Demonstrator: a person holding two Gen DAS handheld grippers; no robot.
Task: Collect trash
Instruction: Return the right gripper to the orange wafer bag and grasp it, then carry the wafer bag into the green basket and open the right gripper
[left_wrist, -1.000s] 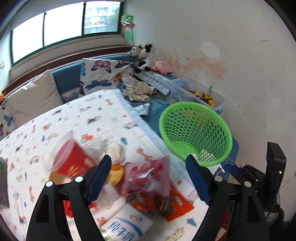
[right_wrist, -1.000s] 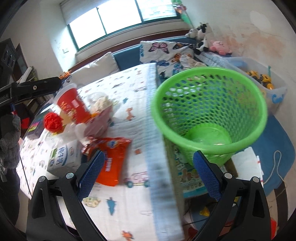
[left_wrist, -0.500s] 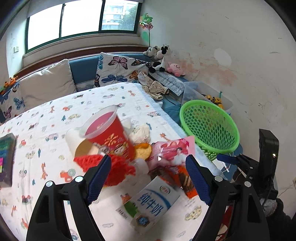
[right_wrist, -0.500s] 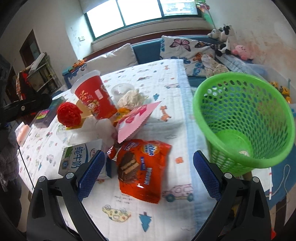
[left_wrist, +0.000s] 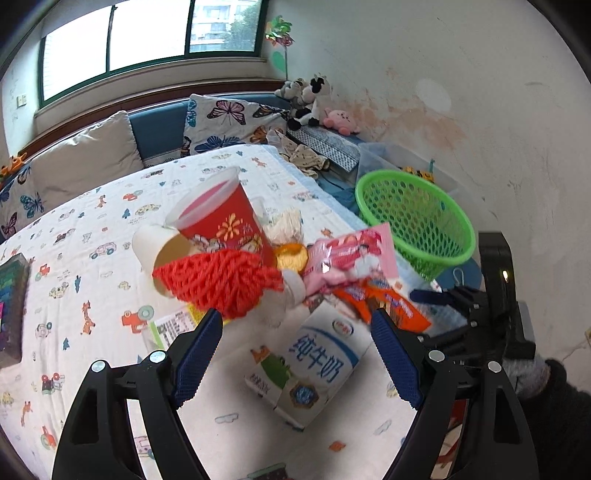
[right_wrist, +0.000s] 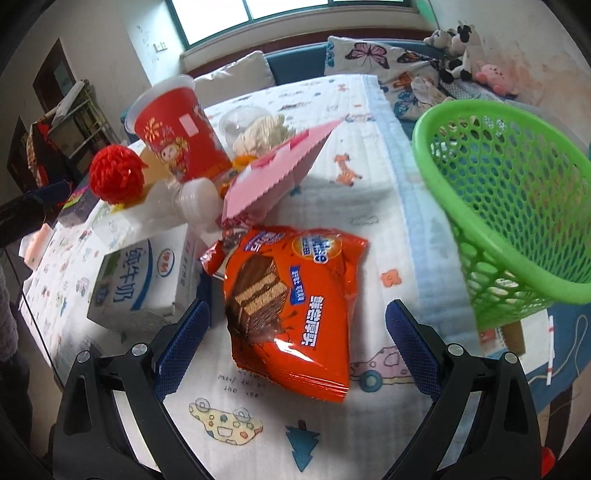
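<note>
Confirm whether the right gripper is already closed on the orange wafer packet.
No: the right gripper hangs wide open above the orange wafer packet, which lies flat on the tablecloth between its fingers.

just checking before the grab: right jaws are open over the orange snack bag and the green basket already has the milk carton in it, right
Not quite. The milk carton is not in the green basket; it lies on the table beside the orange snack bag, as the right wrist view shows. The rest holds: the right gripper has its jaws open over the snack bag.
</note>
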